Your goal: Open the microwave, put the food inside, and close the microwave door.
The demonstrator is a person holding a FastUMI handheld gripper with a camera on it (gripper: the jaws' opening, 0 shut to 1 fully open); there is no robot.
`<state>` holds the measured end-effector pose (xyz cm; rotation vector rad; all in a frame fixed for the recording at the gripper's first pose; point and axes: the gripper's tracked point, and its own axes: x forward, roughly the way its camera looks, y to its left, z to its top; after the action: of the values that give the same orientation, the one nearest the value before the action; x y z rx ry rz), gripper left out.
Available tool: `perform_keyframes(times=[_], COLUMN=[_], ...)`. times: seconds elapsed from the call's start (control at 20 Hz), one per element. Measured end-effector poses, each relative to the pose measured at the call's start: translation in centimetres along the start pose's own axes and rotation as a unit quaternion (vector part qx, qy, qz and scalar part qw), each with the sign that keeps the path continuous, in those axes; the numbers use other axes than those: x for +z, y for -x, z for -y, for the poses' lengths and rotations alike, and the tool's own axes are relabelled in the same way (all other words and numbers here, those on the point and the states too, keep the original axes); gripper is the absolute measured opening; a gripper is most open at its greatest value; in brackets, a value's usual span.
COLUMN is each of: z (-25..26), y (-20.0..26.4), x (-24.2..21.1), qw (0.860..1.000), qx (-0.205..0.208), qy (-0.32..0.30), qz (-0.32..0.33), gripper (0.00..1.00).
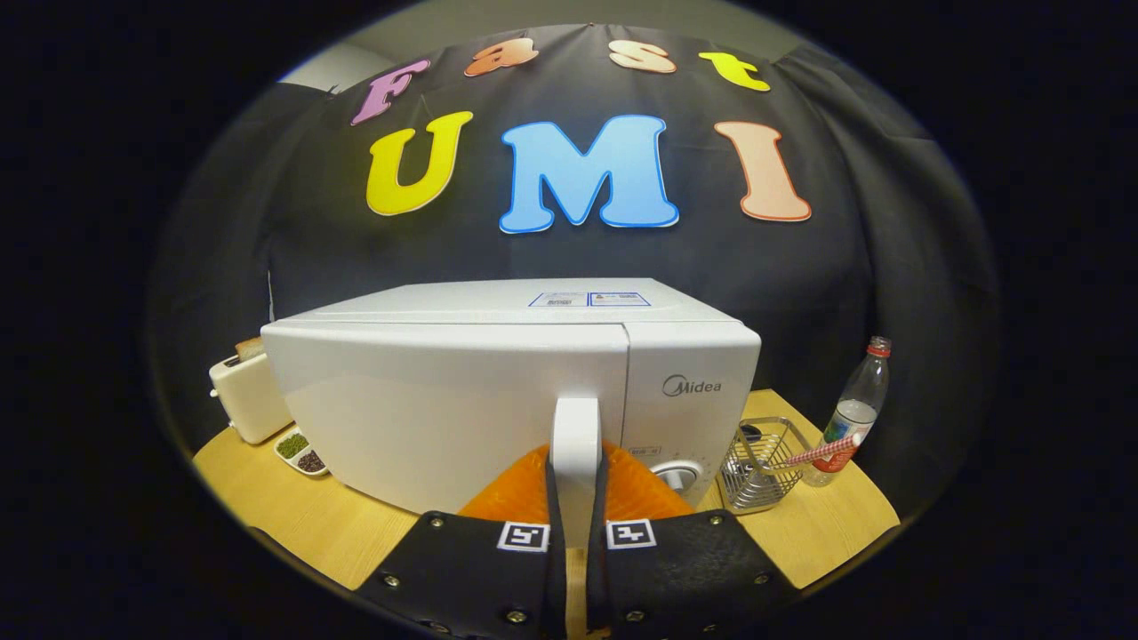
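The gripper (576,520) is closed on the vertical door handle (576,444), at 12 o'clock between its fingers, microwave (444,400) door closed.

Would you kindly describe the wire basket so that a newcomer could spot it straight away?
Start at the white microwave, whose door handle sits between the gripper fingers. Just beside its control-panel end, on the wooden table, stands the wire basket. It is shiny metal mesh, unlike the clear plastic bottle beyond it.

White box microwave (498,391) on light wooden desk (827,524), door shut; gripper (576,462) fingers clamped on its white vertical door handle (576,427). Cream toaster (244,396) behind; wire basket (760,462) and clear plastic bottle (855,413) alongside.
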<state>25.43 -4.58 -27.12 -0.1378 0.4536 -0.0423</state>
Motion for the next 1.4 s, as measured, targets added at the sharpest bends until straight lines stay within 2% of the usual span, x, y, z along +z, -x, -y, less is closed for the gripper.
perform_keyframes(times=[0.2,0.35,0.55,0.8,1.4], z=[-0.3,-0.9,-1.6,-3.7,-9.7], y=[0.4,2.9,5.3,9.1,16.8], x=[-0.1,-0.5,-1.6,-2.7,-5.0], qw=[1.000,1.000,1.000,0.999,0.998], qx=[-0.003,-0.008,-0.016,0.006,0.025], qy=[-0.008,0.025,0.014,-0.012,0.018], qz=[-0.017,0.000,-0.013,-0.033,-0.050], gripper=[0.09,0.09,0.09,0.22,0.22])
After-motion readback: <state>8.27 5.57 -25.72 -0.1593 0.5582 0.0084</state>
